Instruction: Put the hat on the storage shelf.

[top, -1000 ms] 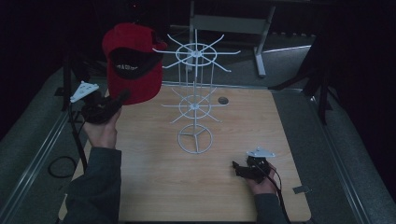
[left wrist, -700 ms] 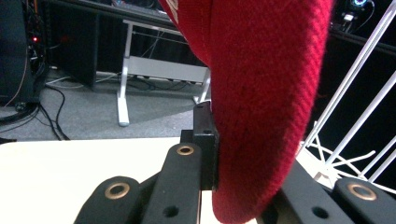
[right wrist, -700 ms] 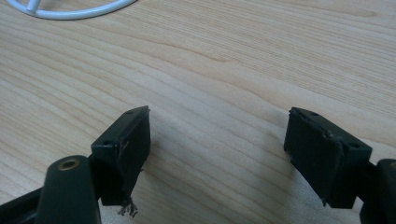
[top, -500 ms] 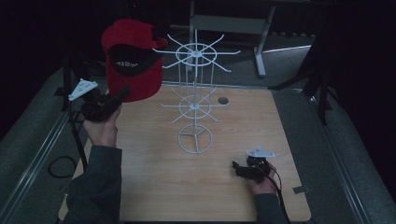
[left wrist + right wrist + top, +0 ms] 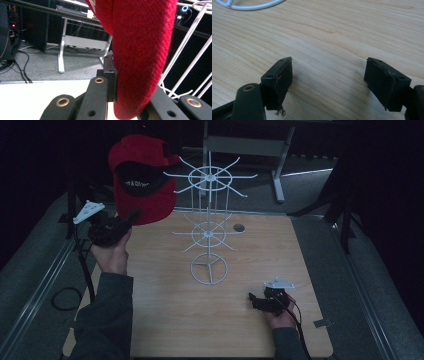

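Red cap (image 5: 142, 177) now slightly nearer the white rack (image 5: 209, 222), clamped above the left gripper (image 5: 131, 217); right gripper (image 5: 254, 300) open.

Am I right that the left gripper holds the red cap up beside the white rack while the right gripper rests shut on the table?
Not quite: the right gripper rests open, jaws wide apart over bare table, as the right gripper view shows. The left gripper does hold the red cap beside the white rack.
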`<action>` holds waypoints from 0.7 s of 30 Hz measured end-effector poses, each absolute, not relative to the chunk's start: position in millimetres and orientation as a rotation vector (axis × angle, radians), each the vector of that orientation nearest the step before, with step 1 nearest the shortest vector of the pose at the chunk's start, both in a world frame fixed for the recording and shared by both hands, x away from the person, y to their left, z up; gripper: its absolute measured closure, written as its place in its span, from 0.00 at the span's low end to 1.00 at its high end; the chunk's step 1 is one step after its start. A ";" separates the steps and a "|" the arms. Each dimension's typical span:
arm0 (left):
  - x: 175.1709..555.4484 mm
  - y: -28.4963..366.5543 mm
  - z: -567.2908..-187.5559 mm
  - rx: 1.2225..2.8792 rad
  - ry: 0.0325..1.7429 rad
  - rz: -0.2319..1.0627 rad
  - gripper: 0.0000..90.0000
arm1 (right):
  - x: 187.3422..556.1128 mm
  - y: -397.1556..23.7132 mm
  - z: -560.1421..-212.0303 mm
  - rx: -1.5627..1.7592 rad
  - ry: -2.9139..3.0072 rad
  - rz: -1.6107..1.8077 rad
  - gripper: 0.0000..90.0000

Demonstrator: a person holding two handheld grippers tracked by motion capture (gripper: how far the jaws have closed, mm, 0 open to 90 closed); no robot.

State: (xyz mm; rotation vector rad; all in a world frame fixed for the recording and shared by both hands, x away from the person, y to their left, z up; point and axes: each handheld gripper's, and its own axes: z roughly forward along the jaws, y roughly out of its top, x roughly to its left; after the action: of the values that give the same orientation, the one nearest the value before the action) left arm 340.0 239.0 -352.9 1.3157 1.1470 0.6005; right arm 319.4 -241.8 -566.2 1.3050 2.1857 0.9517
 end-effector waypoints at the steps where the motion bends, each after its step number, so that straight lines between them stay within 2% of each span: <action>1: 340.0 239.0 -352.9 1.316 1.147 0.601 0.95 | 319.4 -241.8 -566.2 1.305 2.186 0.952 0.25; 21: 340.3 231.8 -346.8 1.315 1.103 0.590 0.95 | 319.0 -241.9 -566.2 1.303 2.187 0.951 0.25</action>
State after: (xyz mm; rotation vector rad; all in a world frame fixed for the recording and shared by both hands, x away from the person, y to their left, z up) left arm 340.3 231.8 -346.8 1.3155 1.1033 0.5896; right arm 319.0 -241.9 -566.2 1.3032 2.1874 0.9508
